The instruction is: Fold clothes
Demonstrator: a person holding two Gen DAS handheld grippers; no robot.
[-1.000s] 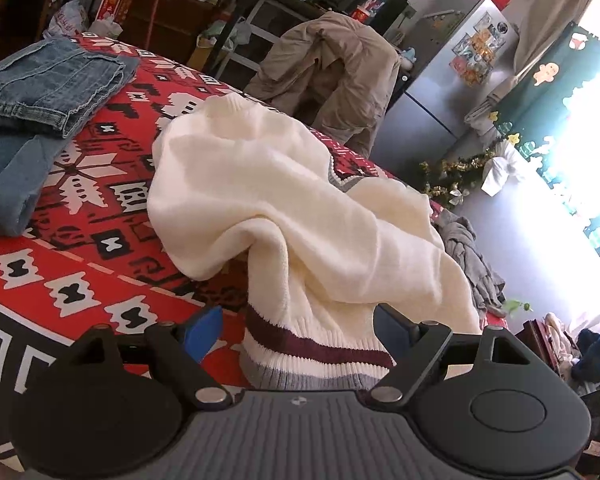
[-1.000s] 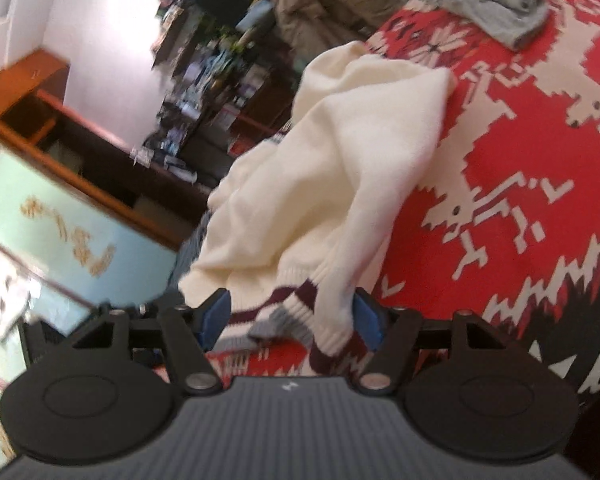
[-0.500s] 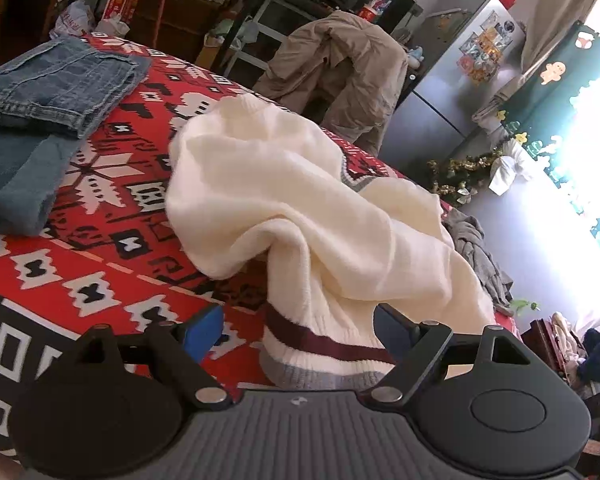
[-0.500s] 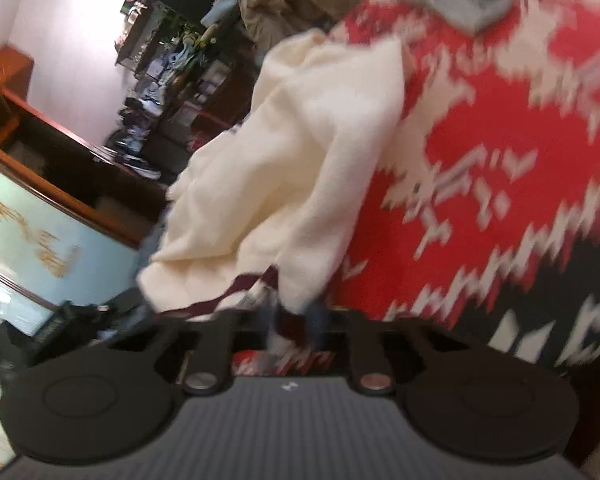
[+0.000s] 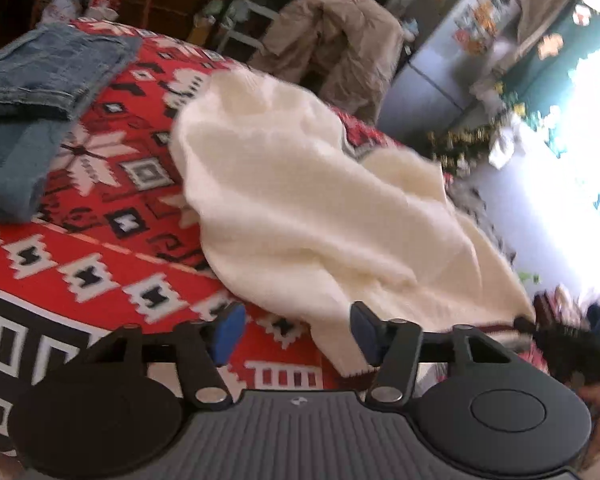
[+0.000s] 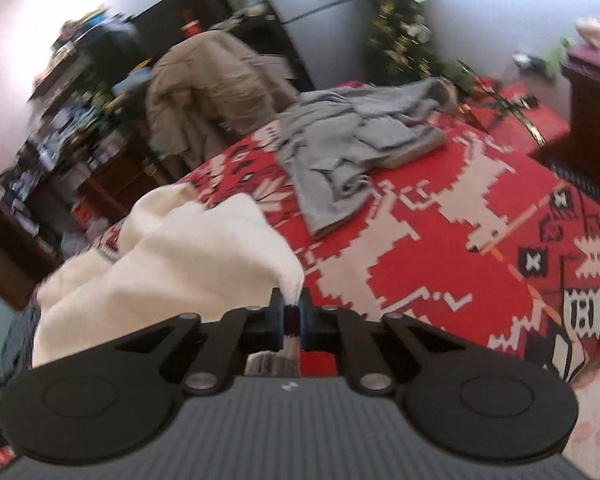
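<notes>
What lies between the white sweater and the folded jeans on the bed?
Only bare red patterned blanket lies between the sweater and the jeans; nothing sits on that stretch. The left wrist view shows it.

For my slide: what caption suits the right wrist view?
Right gripper shut on cream sweater's hem above red patterned blanket.

The left gripper has just been closing, its blue pads still apart, the cream sweater hem against the right pad only. Folded jeans lie far left on the red blanket
</notes>
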